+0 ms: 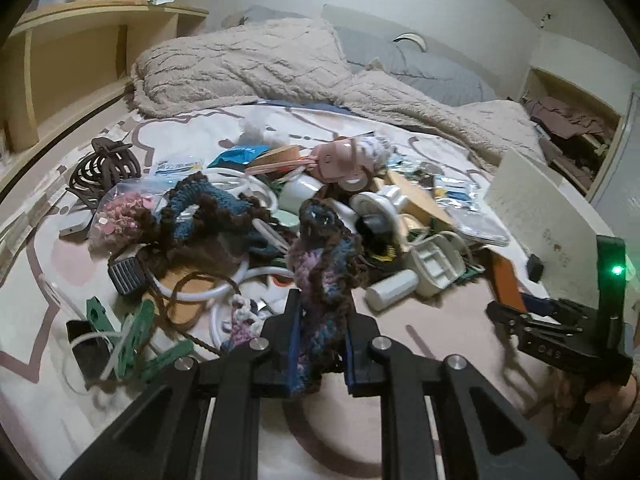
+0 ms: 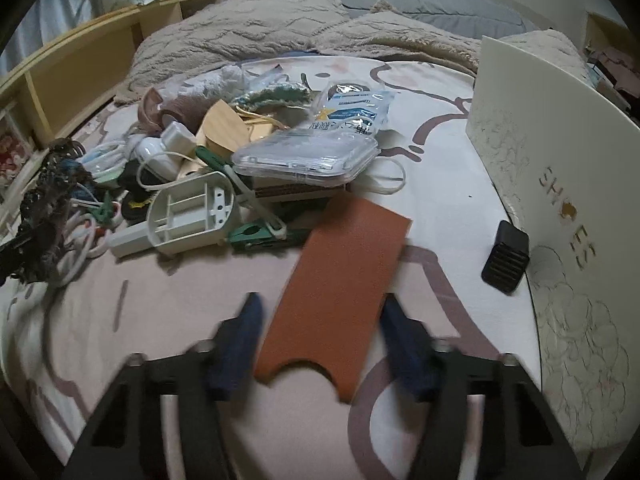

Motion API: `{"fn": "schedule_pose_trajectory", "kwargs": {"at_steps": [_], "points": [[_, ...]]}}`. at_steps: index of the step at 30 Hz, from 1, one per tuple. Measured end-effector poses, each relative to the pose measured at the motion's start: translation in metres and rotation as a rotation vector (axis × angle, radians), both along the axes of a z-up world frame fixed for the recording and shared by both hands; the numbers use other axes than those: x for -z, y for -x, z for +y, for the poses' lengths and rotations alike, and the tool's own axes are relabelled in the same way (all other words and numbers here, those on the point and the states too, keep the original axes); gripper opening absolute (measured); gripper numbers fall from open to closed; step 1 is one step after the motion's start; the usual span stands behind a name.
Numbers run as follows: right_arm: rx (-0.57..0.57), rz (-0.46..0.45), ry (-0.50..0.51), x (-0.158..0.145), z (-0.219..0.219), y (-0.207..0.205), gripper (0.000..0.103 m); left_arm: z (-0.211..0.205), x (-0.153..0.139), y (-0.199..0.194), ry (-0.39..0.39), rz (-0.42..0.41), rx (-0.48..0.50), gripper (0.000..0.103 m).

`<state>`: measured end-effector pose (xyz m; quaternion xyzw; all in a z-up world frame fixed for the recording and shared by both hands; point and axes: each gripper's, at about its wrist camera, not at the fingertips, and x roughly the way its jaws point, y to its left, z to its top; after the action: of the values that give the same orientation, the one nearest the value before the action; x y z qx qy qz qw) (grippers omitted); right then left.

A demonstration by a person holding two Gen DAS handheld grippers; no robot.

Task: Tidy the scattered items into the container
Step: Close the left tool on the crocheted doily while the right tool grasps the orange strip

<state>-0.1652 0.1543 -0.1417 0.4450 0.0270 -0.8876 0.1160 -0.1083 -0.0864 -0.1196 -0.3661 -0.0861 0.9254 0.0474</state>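
We start with the shoe box, the container, standing at the right edge of the bed; its stiff card wall should take items dropped in from above, though we cannot see its opening. Left of it sprawls the pile of scattered items on the patterned bed sheet.

Next in size is the orange leather sleeve, lying flat on the sheet just left of the box. We judge it light, thin and somewhat floppy, with a grained surface that should not slip; being flat on soft bedding, it is best taken by its long edges near the notched end, pinched across its width. The right gripper straddles exactly that end, its blue pads standing either side of the sleeve. The fingers are blurred, and we see small gaps beside both pads, so we read them as not yet pressing.

Smaller is the crocheted piece, dark blue, purple and brown yarn. It is soft, light and limp, will droop and may snag neighbours. The left gripper is clamped tight on its lower end, with the rest rising above the pile.

Smallest, a black ribbed block rests against the box.
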Motion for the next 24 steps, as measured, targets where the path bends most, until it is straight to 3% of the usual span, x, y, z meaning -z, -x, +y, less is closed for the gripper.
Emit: {"fn": "schedule_pose_trajectory", "kwargs": {"at_steps": [7, 11, 17, 20, 24], "points": [[0.012, -0.008, 0.071, -0.004, 0.006, -0.022, 0.05, 0.024, -0.008, -0.018, -0.037, 0.04, 0.107, 0.017], [0.011, -0.014, 0.139, -0.009, 0.011, -0.037, 0.049, 0.045, -0.003, -0.028, -0.055, 0.024, 0.2, 0.017], [0.052, 0.009, 0.131, -0.012, 0.023, -0.056, 0.047, 0.074, 0.01, -0.041, -0.044, -0.024, 0.312, 0.017], [0.085, -0.034, 0.156, -0.004, 0.03, -0.057, 0.047, 0.085, 0.016, -0.045, -0.023, -0.044, 0.338, 0.017], [0.081, -0.018, 0.127, -0.002, 0.024, -0.063, 0.047, 0.089, 0.022, -0.048, -0.005, -0.048, 0.328, 0.019]]}}
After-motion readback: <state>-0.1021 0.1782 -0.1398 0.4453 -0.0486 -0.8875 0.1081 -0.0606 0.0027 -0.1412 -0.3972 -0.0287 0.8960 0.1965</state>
